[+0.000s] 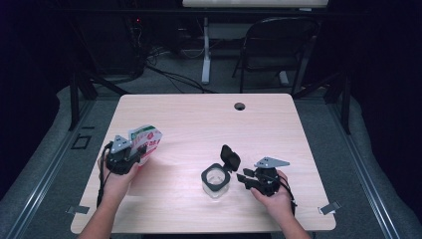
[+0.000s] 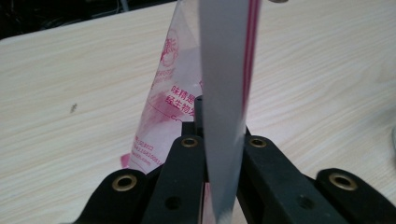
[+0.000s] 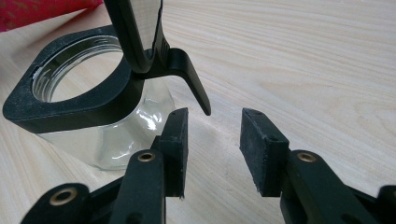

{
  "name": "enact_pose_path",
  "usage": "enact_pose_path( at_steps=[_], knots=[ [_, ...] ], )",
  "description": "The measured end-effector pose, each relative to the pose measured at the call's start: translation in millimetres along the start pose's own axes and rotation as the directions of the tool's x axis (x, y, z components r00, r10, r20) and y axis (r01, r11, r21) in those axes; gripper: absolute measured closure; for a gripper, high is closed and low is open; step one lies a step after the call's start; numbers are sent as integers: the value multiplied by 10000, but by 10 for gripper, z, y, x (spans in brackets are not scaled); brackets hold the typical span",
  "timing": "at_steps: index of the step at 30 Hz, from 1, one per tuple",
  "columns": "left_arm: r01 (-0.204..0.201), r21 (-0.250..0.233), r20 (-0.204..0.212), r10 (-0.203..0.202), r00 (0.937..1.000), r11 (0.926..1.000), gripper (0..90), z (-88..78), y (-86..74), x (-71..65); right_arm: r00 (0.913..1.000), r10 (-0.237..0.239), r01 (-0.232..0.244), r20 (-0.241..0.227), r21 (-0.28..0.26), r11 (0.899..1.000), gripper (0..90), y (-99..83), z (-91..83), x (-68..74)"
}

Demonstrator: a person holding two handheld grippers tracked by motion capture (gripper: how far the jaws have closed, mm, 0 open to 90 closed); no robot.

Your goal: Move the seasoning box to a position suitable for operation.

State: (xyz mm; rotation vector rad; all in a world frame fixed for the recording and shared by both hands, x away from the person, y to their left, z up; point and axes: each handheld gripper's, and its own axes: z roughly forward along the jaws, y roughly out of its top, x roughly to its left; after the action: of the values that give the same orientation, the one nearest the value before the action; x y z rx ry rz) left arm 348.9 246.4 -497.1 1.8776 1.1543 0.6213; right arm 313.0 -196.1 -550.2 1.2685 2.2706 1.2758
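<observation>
My left gripper (image 1: 130, 153) pinches the red-and-white printed plastic pouch (image 1: 147, 141) above the table's left side, my right gripper (image 1: 247, 178) gapes empty beside the open black-rimmed glass jar (image 1: 216, 180), so tilting the pouch carelessly risks spilling past its mouth

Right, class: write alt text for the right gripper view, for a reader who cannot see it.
The right gripper, jaws open with nothing between them, sits just beside a clear glass jar on a pale wooden table. The jar has a black square collar, and its hinged black lid stands flipped up, its tab hanging just above the jaws.
</observation>
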Motion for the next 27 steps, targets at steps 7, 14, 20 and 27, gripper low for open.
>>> enact_pose_path(
  at_steps=[7, 14, 20, 27],
  knots=[
    [278, -437, -505, -300, 9983, 9987, 900, -209, 51, 196, 10000, 12, -12, -20, 6, 10000, 626, 1, 2, -2],
    [491, -590, -591, -526, 9969, 9970, 900, -296, 66, 272, 10000, 19, -19, -8, 6, 10000, 626, 2, 4, -4],
    [422, -728, -432, -454, 9980, 9965, 900, -336, 94, 252, 10000, 64, -64, 2, -16, 10000, 625, 2, -1, -7],
    [227, -711, -46, -231, 9997, 9972, 900, -338, 142, 146, 10000, 38, -38, 30, -1, 10000, 622, 3, -5, -8]
  ],
)
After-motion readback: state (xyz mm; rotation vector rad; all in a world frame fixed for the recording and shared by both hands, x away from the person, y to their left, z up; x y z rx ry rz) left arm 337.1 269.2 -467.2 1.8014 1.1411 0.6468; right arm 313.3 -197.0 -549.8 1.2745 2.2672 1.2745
